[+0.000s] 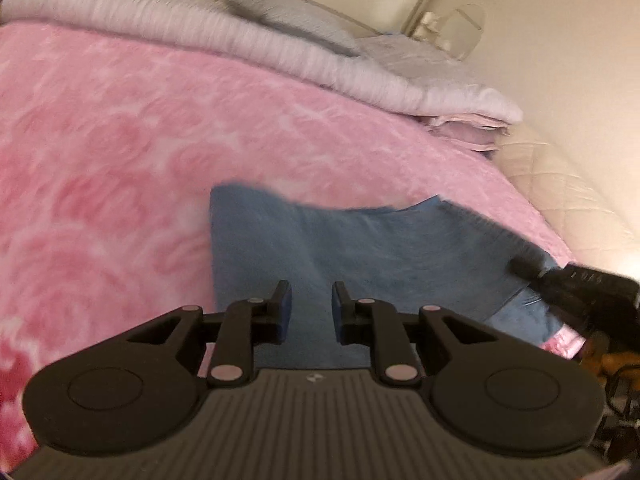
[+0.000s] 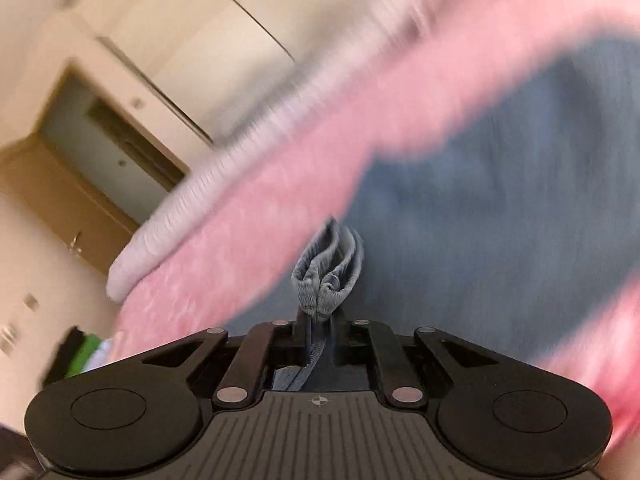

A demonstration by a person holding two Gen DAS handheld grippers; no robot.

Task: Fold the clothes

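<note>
**Pinching the blue garment's edge, fold under way**

Clamping hard, the right gripper point(image 2: 318, 316) is bunching an edge of the blue garment point(image 1: 360, 248) between its jaws. The left gripper point(image 1: 312, 312) is hovering above the cloth, jaws apart, gripping nothing. Next, I judge, it needs an edge too. The garment is lying on the pink blanket point(image 1: 120, 152) on the bed; beyond sit a pillow point(image 1: 288, 16) and pale wardrobe doors point(image 2: 224, 40).

Warm, soft indoor light fills both fisheye views, edges bowed and darkened at the corners; the left wrist view is mildly soft, the right wrist view heavily motion-smeared throughout.
</note>
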